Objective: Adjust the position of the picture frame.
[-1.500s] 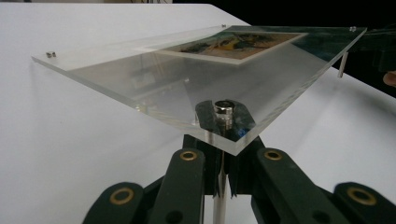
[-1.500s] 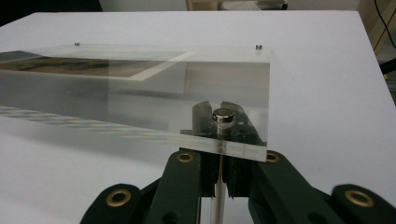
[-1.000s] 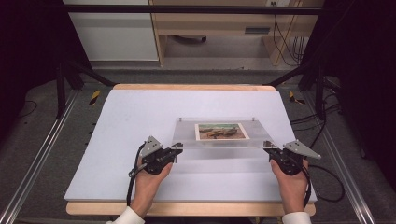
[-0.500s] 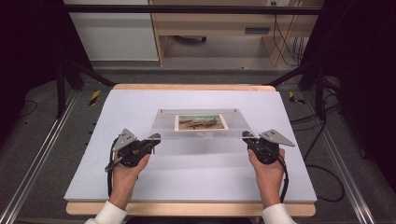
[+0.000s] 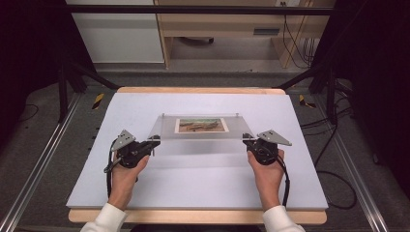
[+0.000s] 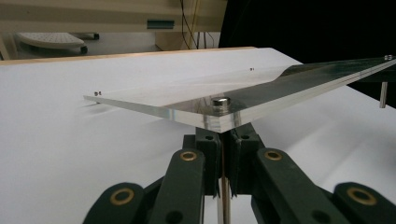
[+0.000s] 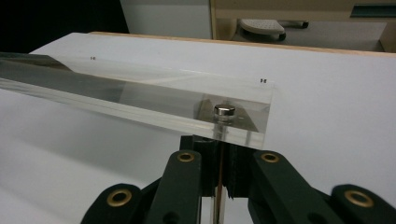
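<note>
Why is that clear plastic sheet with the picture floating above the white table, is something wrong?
Nothing looks wrong. The clear acrylic picture frame is held up off the white table, level, by its near corner posts: the left tongs are shut on one, the right tongs on the other. No cracks or tilt show.

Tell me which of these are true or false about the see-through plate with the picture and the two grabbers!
1. The clear plate has a picture in its middle. True.
2. The left gripper is wide open. False: its jaws are shut on a thin metal leg under the plate's near corner.
3. The right gripper grips the plate's other near corner. True: its jaws are shut on the leg under that corner.
4. The plate lies flat on the white board. False: in the left gripper view it is held up above the board.
5. Each near corner has a small silver cap on top. True.
</note>
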A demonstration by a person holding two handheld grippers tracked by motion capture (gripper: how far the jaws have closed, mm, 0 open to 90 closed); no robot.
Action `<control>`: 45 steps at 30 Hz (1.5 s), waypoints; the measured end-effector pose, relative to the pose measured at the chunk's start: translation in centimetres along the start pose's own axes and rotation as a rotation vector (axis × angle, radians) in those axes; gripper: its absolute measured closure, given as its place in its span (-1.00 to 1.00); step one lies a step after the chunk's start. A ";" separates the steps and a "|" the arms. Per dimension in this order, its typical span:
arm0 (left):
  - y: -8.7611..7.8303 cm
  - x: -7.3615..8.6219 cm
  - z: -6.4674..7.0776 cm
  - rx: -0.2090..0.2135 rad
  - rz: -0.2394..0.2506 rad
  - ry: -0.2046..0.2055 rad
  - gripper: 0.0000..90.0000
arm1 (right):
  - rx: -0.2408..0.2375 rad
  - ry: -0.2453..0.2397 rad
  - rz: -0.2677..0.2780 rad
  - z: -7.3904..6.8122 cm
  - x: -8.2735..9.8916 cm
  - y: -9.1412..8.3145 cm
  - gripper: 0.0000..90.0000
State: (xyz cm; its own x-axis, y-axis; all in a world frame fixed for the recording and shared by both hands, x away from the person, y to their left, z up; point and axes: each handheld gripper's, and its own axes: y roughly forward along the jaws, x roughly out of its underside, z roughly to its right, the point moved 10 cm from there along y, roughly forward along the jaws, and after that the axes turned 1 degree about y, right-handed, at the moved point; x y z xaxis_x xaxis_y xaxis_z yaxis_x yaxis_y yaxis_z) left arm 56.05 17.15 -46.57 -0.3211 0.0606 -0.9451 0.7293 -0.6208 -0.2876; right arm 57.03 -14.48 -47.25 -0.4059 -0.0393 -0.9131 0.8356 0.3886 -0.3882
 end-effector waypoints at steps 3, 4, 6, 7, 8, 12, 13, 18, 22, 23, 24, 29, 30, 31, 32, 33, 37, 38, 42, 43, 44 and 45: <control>0.1 0.2 -0.2 0.003 -0.006 0.001 0.86 | 0.003 -0.001 -0.004 -0.1 0.3 0.1 0.89; 0.1 0.3 -0.3 0.002 -0.008 0.001 0.86 | 0.001 -0.003 -0.004 -0.1 0.3 0.1 0.89; 0.1 0.4 -0.4 0.001 -0.008 -0.002 0.86 | 0.000 0.001 -0.007 -0.2 0.3 0.1 0.89; 0.1 0.6 -0.6 -0.002 -0.019 -0.001 0.86 | 0.001 0.001 -0.008 -0.3 0.4 0.1 0.89; 0.1 0.7 -0.7 -0.001 -0.019 -0.006 0.86 | -0.003 -0.003 -0.008 -0.4 0.5 0.1 0.89; 0.1 0.8 -0.7 -0.001 -0.021 -0.007 0.87 | -0.007 -0.002 -0.009 -0.6 0.6 0.1 0.89; 0.1 0.9 -0.7 -0.001 -0.024 -0.007 0.87 | -0.009 0.001 -0.010 -0.6 0.7 0.1 0.89; 0.1 1.3 -0.8 -0.001 -0.046 0.001 0.87 | -0.010 -0.001 -0.019 -0.6 1.0 0.1 0.88; 0.0 1.7 -0.7 -0.005 -0.064 0.004 0.87 | -0.014 0.003 -0.032 -0.7 1.6 0.1 0.88; 0.0 1.7 -0.7 -0.006 -0.069 0.007 0.87 | -0.018 0.009 -0.035 -0.7 1.7 0.1 0.88; 0.0 1.8 -0.7 -0.006 -0.071 0.008 0.87 | -0.019 0.010 -0.036 -0.8 1.8 0.1 0.88; 0.1 2.0 -0.9 -0.011 -0.085 0.014 0.87 | -0.020 0.006 -0.042 -0.8 2.1 0.1 0.88; 0.1 2.0 -0.9 -0.011 -0.085 0.014 0.87 | -0.020 0.006 -0.042 -0.8 2.1 0.1 0.88; 0.1 2.1 -0.9 -0.014 -0.092 0.016 0.87 | -0.022 0.007 -0.045 -0.9 2.2 0.2 0.88; 0.1 2.2 -0.9 -0.015 -0.093 0.016 0.87 | -0.021 0.010 -0.045 -0.9 2.2 0.2 0.88; 0.1 2.2 -0.9 -0.015 -0.093 0.016 0.87 | -0.021 0.010 -0.045 -0.9 2.2 0.2 0.88; 0.1 2.3 -0.9 -0.016 -0.097 0.015 0.87 | -0.022 0.010 -0.054 -1.0 2.5 0.2 0.88; 0.1 2.4 -0.9 -0.017 -0.100 0.017 0.87 | -0.023 0.011 -0.054 -1.0 2.5 0.2 0.88; 0.1 2.5 -1.0 -0.015 -0.106 0.018 0.87 | -0.022 0.012 -0.059 -1.0 2.6 0.2 0.88; 0.1 2.6 -1.0 -0.015 -0.108 0.017 0.87 | -0.023 0.013 -0.059 -1.0 2.7 0.2 0.88; 0.1 2.6 -1.0 -0.015 -0.110 0.016 0.87 | -0.023 0.013 -0.060 -1.0 2.7 0.2 0.88; 0.1 2.6 -1.0 -0.015 -0.110 0.016 0.87 | -0.023 0.013 -0.060 -1.0 2.7 0.2 0.88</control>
State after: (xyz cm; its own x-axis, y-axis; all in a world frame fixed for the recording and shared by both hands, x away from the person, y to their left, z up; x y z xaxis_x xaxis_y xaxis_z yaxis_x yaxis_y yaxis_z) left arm 55.86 17.99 -49.24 -0.3903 0.1406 -0.9099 0.6991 -0.5979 -0.3923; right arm 55.78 -13.57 -49.68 -0.4601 -0.0516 -0.8864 0.8007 0.4072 -0.4393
